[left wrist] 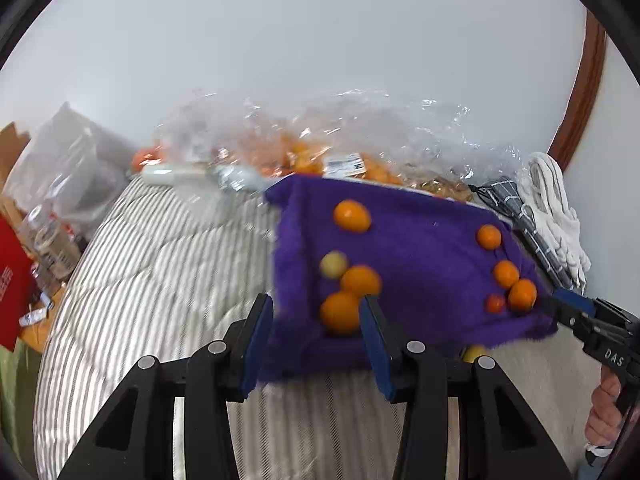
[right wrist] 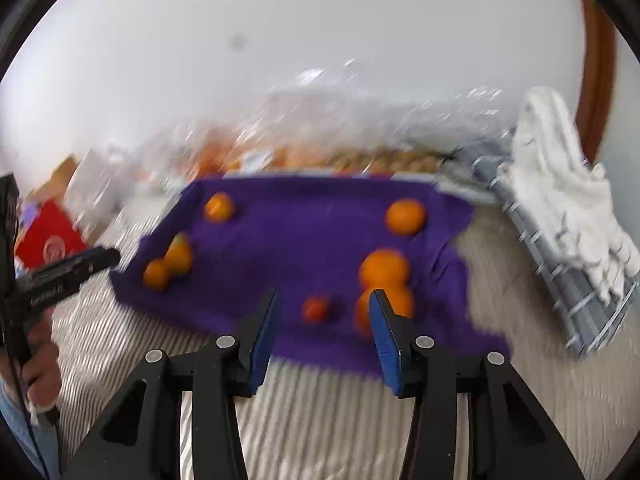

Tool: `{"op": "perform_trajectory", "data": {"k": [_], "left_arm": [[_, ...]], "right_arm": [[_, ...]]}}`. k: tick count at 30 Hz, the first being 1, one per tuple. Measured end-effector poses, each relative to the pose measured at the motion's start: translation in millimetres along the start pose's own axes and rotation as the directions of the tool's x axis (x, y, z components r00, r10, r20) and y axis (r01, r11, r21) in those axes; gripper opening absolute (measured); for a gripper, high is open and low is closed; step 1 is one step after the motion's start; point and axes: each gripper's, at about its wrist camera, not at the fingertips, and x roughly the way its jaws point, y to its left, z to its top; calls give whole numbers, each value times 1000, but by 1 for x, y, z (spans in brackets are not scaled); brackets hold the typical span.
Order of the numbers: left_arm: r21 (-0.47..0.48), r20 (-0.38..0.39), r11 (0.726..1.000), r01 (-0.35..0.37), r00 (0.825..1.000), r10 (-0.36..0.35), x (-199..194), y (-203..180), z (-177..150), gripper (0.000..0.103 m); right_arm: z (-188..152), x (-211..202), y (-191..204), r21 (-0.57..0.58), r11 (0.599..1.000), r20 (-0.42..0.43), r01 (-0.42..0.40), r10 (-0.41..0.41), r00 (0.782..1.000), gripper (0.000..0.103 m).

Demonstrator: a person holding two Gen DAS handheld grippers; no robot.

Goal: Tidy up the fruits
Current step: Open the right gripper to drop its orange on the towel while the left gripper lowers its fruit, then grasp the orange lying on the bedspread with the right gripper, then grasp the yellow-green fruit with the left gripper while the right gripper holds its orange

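Nearest you, your left gripper [left wrist: 316,344] and right gripper [right wrist: 322,336] both hover spread wide and empty at the near edge of the purple cloth [left wrist: 416,248]. Oranges [left wrist: 352,216] lie scattered in two loose clusters on it. Beyond, the clear bag [left wrist: 320,144] holds many more, so sorting looks barely begun.

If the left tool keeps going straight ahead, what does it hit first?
Probably the large orange fruit nearest it on the purple fuzzy cloth, lying just ahead of the open left tool; depth is unclear.
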Motion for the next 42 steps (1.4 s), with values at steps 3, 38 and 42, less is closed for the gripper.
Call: {"op": "perform_trajectory", "data": {"k": [3,38,42], "left_arm": [[-10,-16,1000,-21,1000,21,-3,14,-19,43],[-7,-99,1000,-13,995,12,5,28,-52,40],[53,-66,997,49,997,-45,-2,12,-53,40]], "right_arm": [[-22,2,23,-42,999,-39,-31,29,999,48],[-41,1,-14,-59,998,-4,22,-22,1000,35],[-51,5,-25,-13,999,46,-45,46,998,35]]}}
